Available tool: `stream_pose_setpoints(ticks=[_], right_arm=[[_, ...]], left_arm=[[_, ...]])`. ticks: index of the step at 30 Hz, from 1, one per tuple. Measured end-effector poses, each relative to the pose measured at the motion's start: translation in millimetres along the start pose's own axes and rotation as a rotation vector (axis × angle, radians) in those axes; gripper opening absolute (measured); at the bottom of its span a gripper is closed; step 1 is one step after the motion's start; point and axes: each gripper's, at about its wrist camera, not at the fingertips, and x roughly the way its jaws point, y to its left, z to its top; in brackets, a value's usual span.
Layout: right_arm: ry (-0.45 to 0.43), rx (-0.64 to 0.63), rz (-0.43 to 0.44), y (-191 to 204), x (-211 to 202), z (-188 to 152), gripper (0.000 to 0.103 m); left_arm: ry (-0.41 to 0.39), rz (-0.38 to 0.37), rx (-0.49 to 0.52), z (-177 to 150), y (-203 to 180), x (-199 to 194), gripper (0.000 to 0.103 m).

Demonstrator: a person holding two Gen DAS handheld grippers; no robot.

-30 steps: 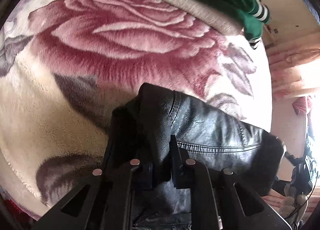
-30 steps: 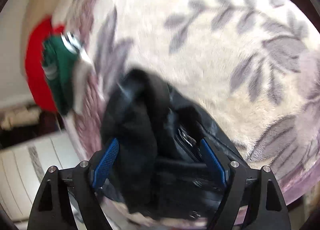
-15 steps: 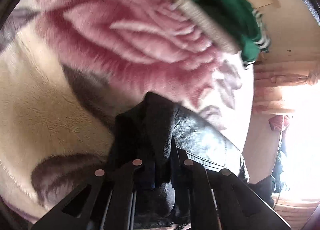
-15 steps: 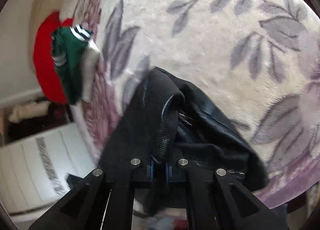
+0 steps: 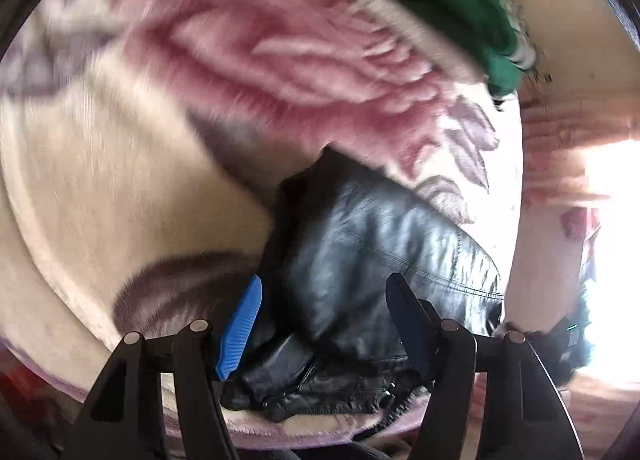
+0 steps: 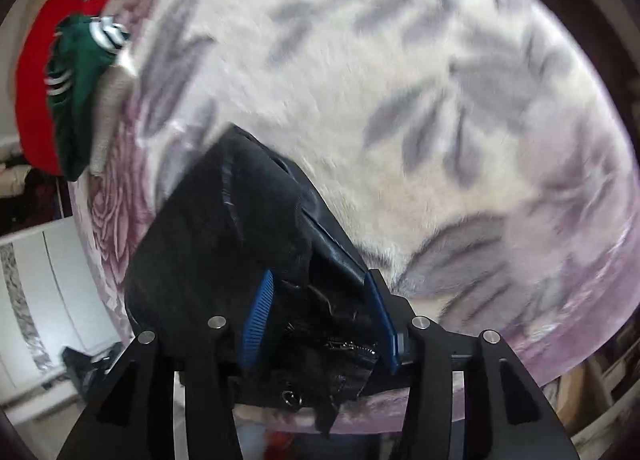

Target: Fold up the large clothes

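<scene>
Change: both grippers, clamped on black fabric half a second ago, now stand with their jaws spread and nothing pinched.
Left gripper (image 5: 322, 324): jaws wide; the blue pad (image 5: 240, 326) on one finger shows plainly, the other pad is dark and in shadow.
Right gripper (image 6: 320, 316): jaws apart at a middling width, blue pads either side of crumpled leather without pressing it.
Black leather jacket (image 5: 372, 260): bunched in a heap at lower centre of both views, lying on the blanket near its front edge; the lower folds and a zipper run behind the fingers and are cut off.
Floral blanket (image 5: 120, 180): cream plush with a large pink rose at upper centre of the left view, grey leaves in the right view; smeared by motion blur.
Green garment (image 5: 452, 8): upper right of the left view, striped cuffs blurred, lying on a pale folded piece.
Red item (image 6: 32, 72): upper left of the right view, partly behind the green garment; what it is cannot be told.
</scene>
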Motion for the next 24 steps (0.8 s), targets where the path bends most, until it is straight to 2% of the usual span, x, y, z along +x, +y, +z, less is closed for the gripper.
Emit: stream_pose_setpoints(ticks=[3,4,5,8,9,10,11,12,14,15,16,18,20,21,22,23,24], right_arm=[[-0.035,-0.100,0.044,44,-9,6,0.050],[-0.044,-0.149,0.041,64,-7,8,0.050],[-0.056,-0.188,0.036,82,-3,10,0.050],[-0.012,-0.286,0.062,124,29,21,0.050],[0.043,-0.315,0.049,138,54,27,0.048],[0.064,-0.332,-0.002,143,68,29,0.046],[0.082,-0.356,-0.054,146,81,30,0.044],[0.085,-0.400,-0.144,151,100,37,0.034],[0.117,-0.401,-0.197,146,118,46,0.022],[0.142,-0.355,-0.213,140,127,56,0.010],[0.156,-0.331,-0.224,136,131,61,0.000],[0.195,-0.284,-0.221,131,135,72,0.000],[0.208,-0.276,-0.221,135,123,72,0.000],[0.193,-0.320,-0.210,144,108,66,0.006],[0.167,-0.353,-0.191,149,95,59,0.007],[0.149,-0.376,-0.166,151,84,52,0.008],[0.143,-0.401,-0.145,154,75,41,0.012]], left_arm=[[-0.020,0.052,0.153,9,-51,14,0.060],[-0.022,0.076,0.208,14,-72,32,0.049],[-0.012,0.085,0.229,18,-82,47,0.032],[0.059,0.099,0.247,28,-94,96,0.021],[0.092,0.139,0.243,31,-92,120,0.021],[0.113,0.147,0.238,34,-85,136,0.017],[0.127,0.159,0.231,35,-75,149,0.007],[0.144,0.148,0.195,37,-62,160,0.005],[0.152,0.028,0.081,42,-39,165,0.005],[0.163,-0.016,0.060,45,-32,165,0.005],[0.167,-0.023,0.069,46,-33,163,0.004],[0.175,-0.001,0.084,46,-40,151,0.005],[0.188,0.054,0.112,44,-53,135,0.005],[0.181,0.059,0.124,42,-59,128,0.007],[0.162,0.061,0.154,34,-71,115,0.017],[0.154,0.052,0.169,28,-76,111,0.039],[0.145,0.041,0.187,19,-84,106,0.054]])
